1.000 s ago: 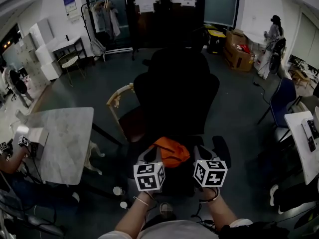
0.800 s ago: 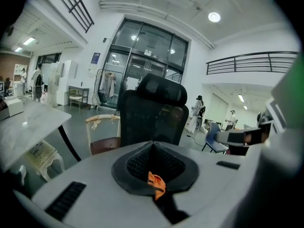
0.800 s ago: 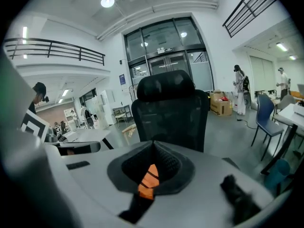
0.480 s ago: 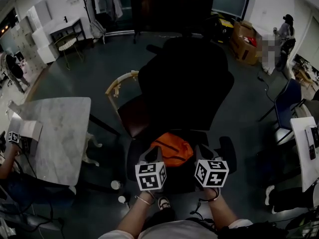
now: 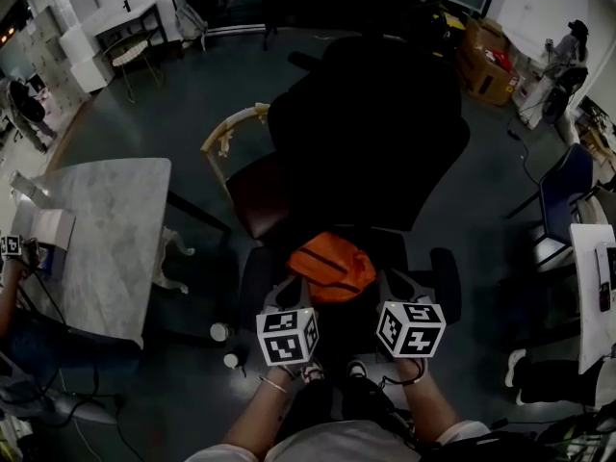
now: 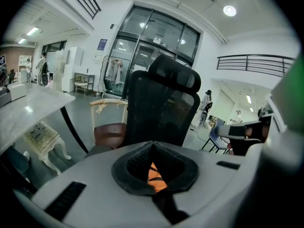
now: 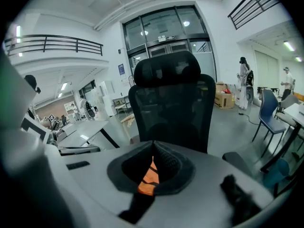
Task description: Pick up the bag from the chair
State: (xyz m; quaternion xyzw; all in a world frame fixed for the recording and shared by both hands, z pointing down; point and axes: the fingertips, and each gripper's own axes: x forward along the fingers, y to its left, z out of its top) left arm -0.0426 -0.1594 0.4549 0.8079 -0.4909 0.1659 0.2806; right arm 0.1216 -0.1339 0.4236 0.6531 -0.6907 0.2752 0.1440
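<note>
- Orange fabric marks the bag (image 5: pixel 332 266), which lies crumpled on the seat of the black office chair (image 5: pixel 380 133) at the centre of the head view, its near edge turned towards the person and so open to a reach from the front
- At lower centre the left claw (image 5: pixel 287 296) sits just short of the bag's near left corner; in the left gripper view its dark pads meet at the tip, together with nothing between them, and only a sliver of orange shows through the slit beyond
- To its right the right claw (image 5: pixel 392 290) mirrors it off the bag's near right side, pads likewise drawn together on nothing, with the same orange sliver behind
- Both point along the seat at the tall backrest, one to each side of the bag; I judge this a lining-up for a two-sided take, since slack cloth would likely sag if pinched at one point only
- By that reading the task is at the approach: the bag is not yet touched, and each claw must part its pads before it can bite into the fabric
- The right armrest (image 5: pixel 445 292) lies close beside the right claw and could be knocked on the way in
- The marble worktop (image 5: pixel 106 248) at left and the wooden chair (image 5: pixel 245 186) stand clear of the reach
</note>
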